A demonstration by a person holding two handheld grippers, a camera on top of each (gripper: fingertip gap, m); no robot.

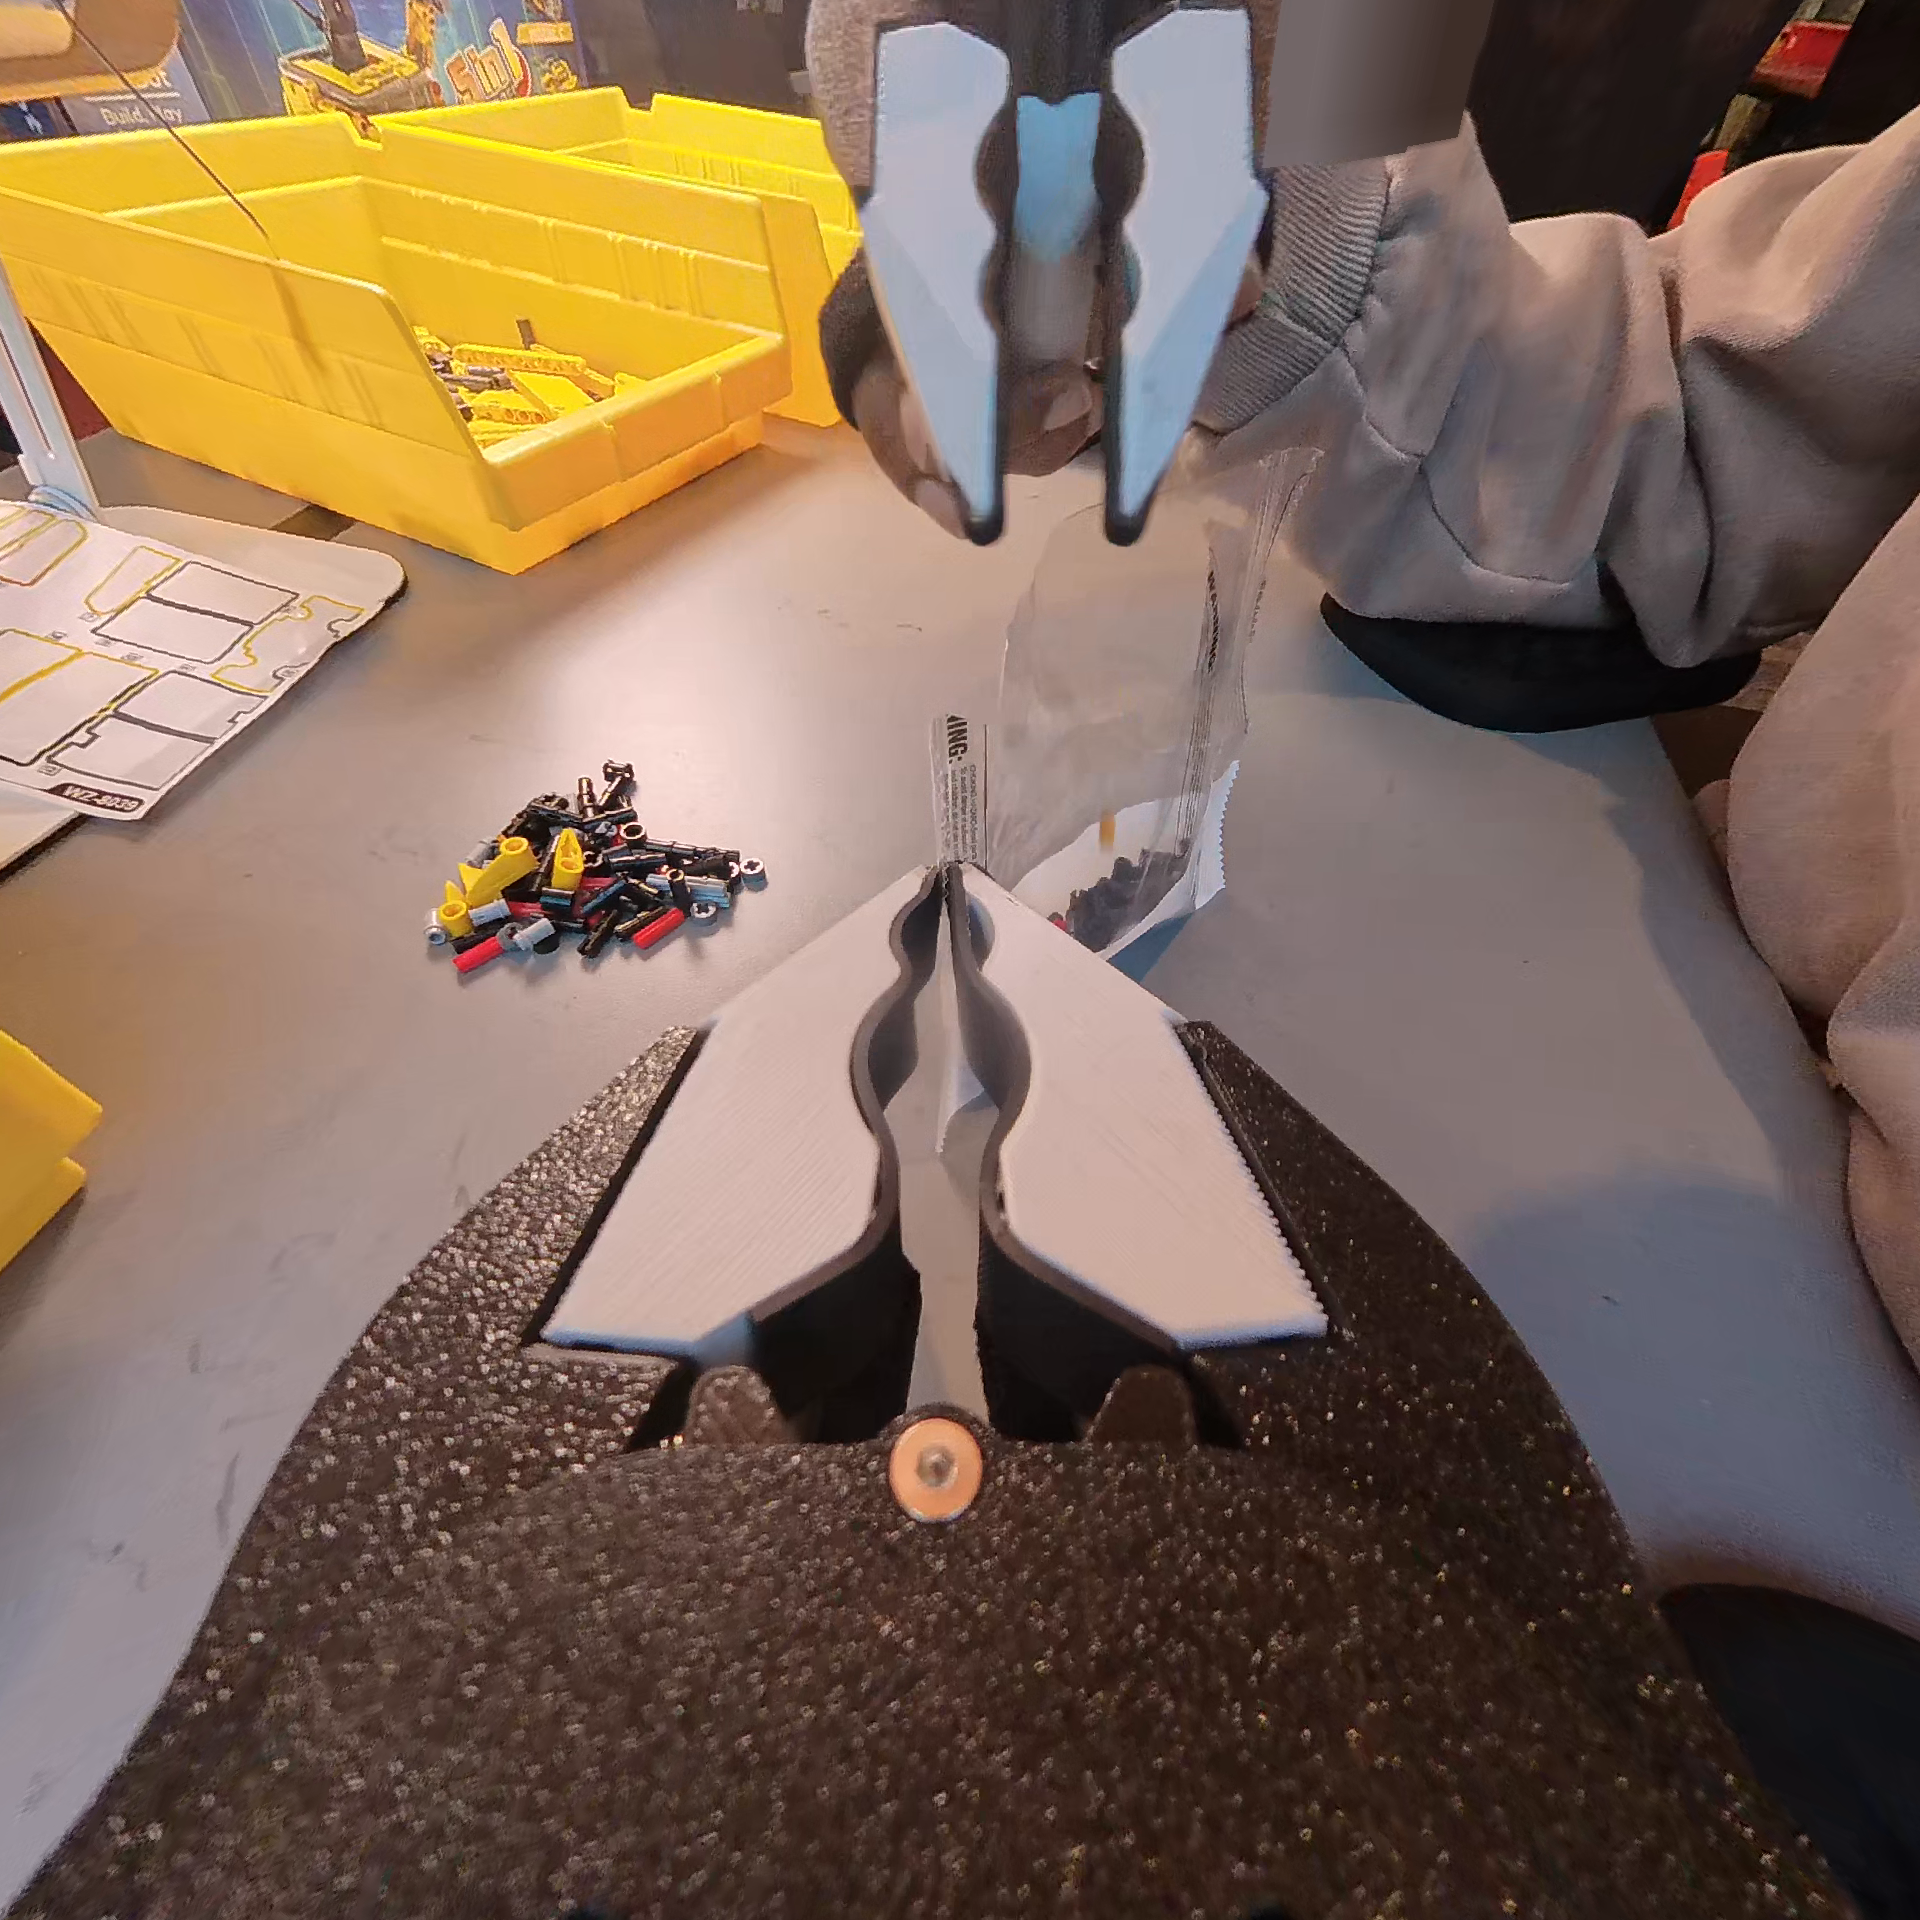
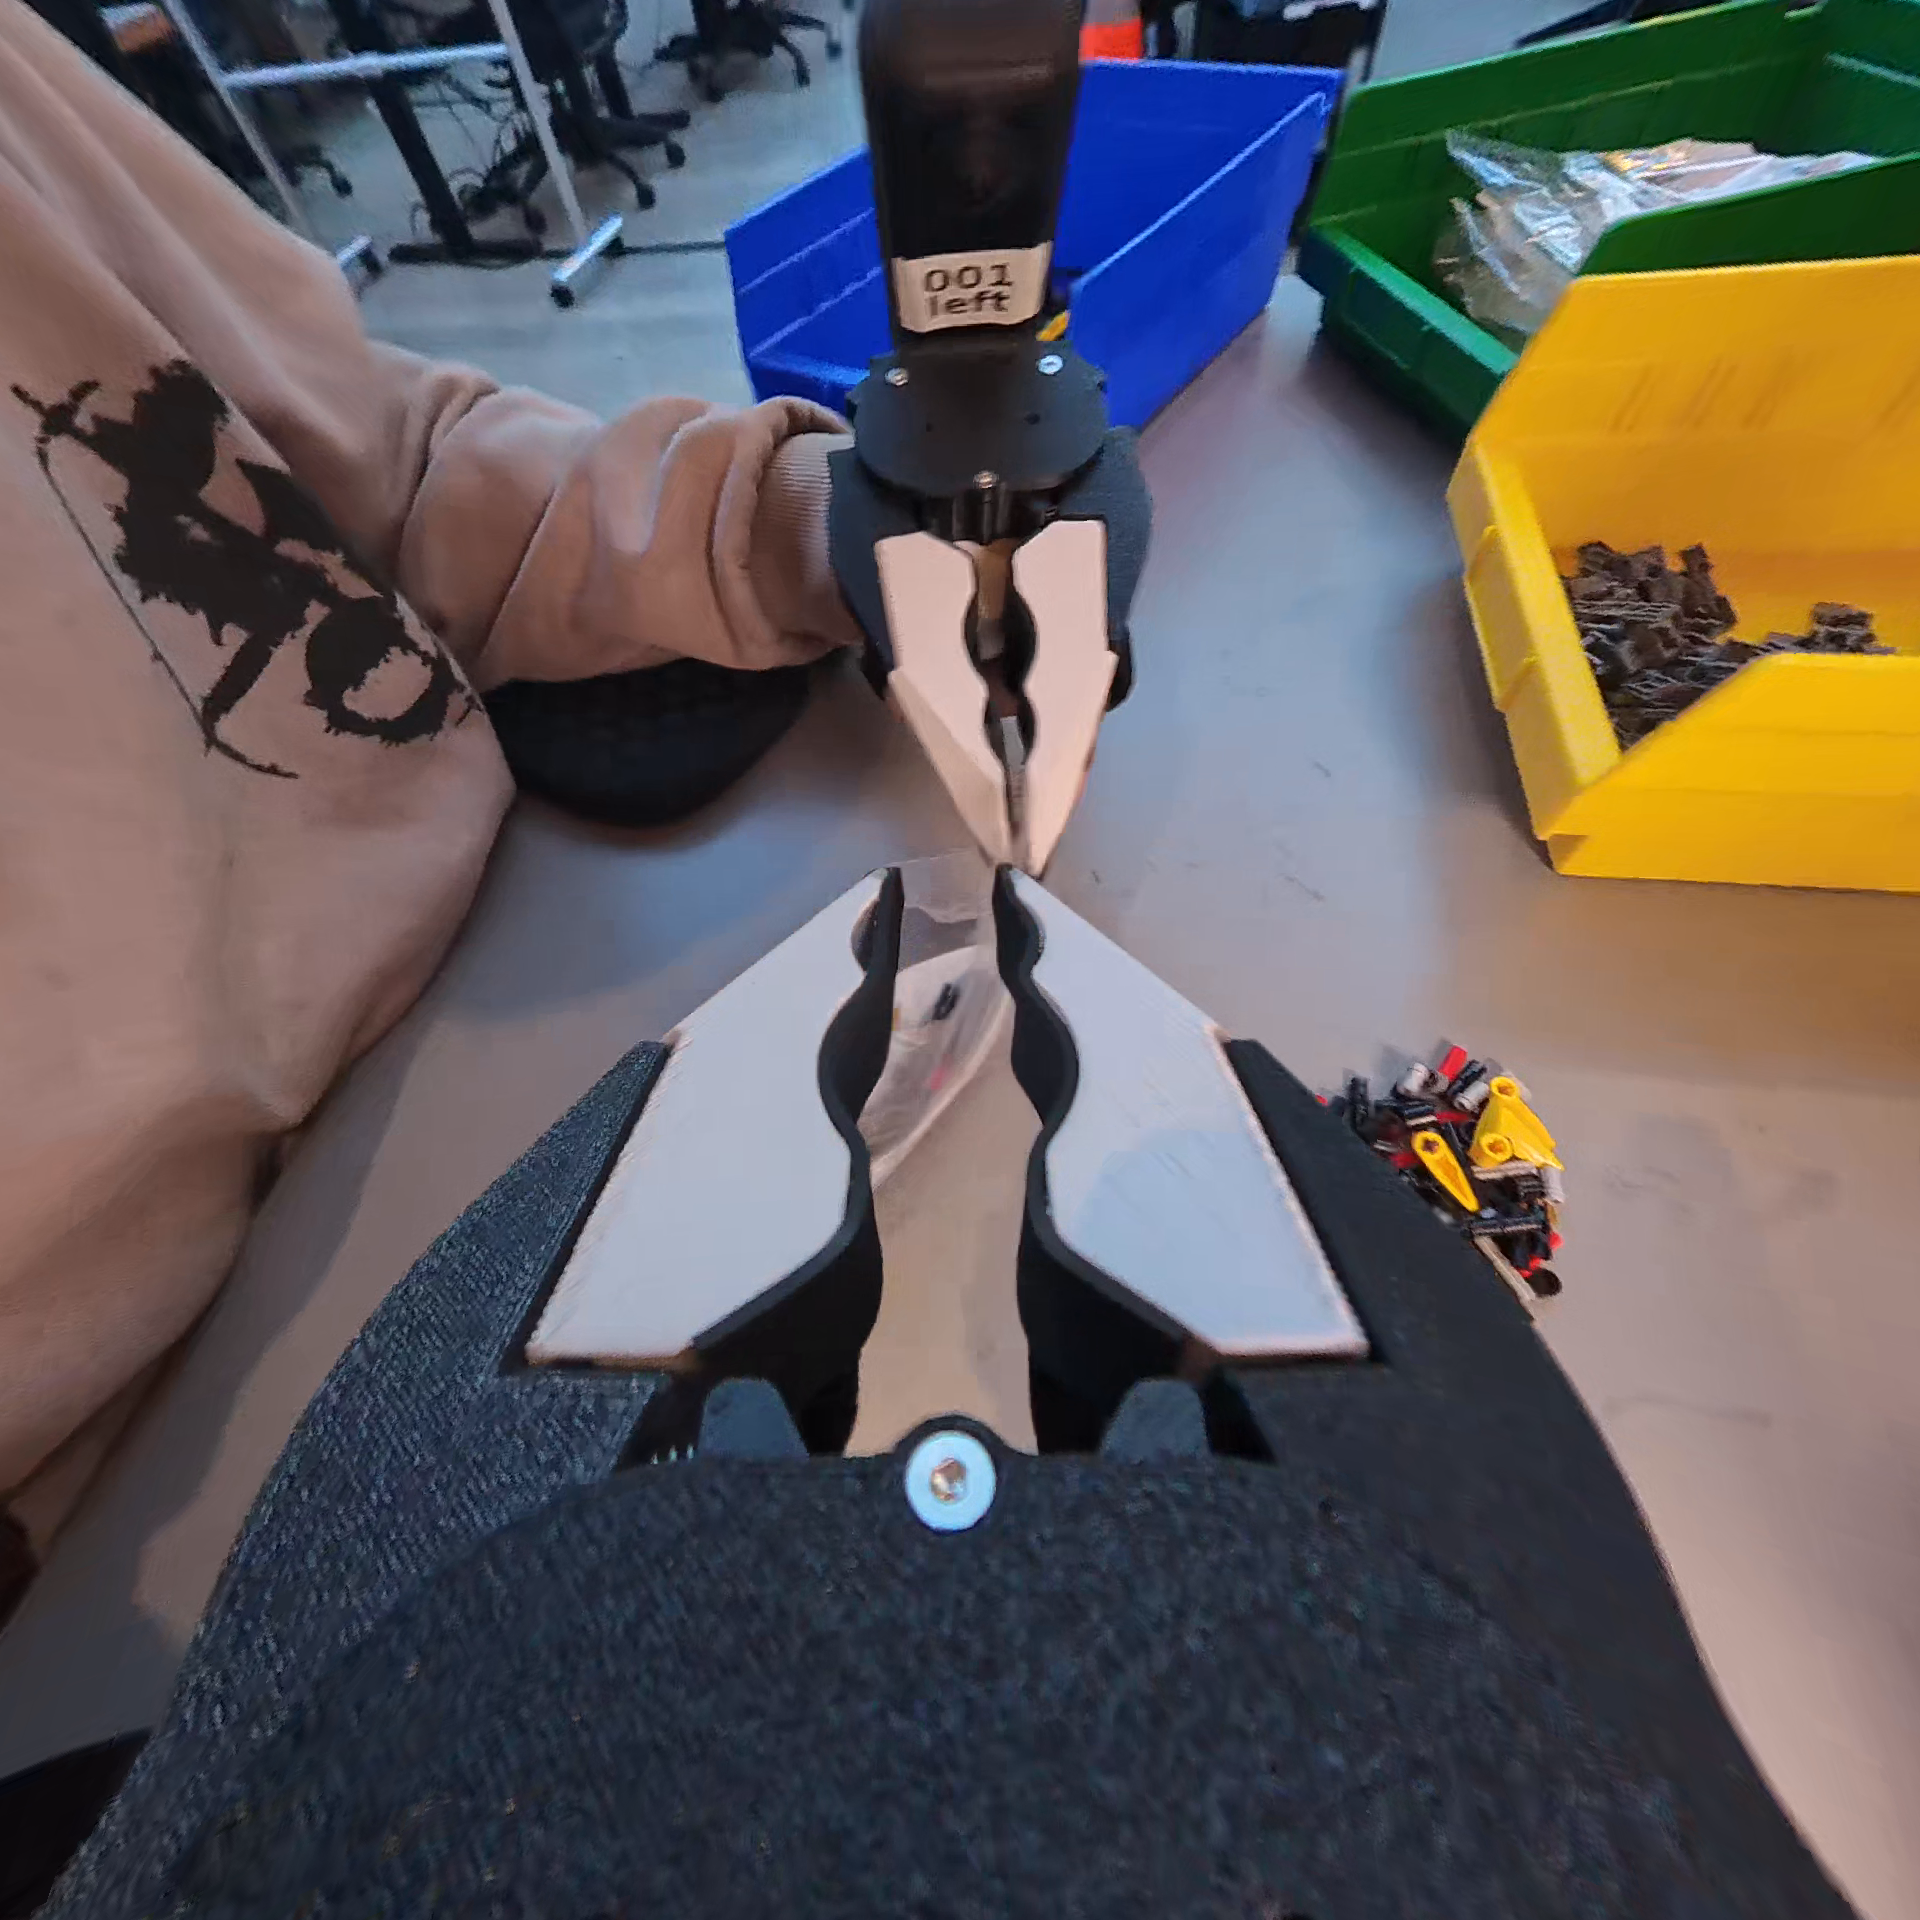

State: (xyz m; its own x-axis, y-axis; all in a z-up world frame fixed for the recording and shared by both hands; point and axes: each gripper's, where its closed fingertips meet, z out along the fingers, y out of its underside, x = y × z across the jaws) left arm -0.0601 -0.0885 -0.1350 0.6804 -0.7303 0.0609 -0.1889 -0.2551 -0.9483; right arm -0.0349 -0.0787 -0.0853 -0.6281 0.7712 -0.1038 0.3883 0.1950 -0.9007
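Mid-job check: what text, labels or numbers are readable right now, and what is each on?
I do not copy out writing; these things bear it.
Clear bag, pinched by the shut left gripper: black printed strips.
White label on that gripper's handle: short print.
White sheet: small corner code.
Printed box behind the yellow bins: large lettering.
Sweatshirt: black graphic, unreadable.

Even, soft indoor light; faint shadows on the grey table (image 1: 312,1091). Strong fisheye bending at edges. Slight motion blur, background soft.
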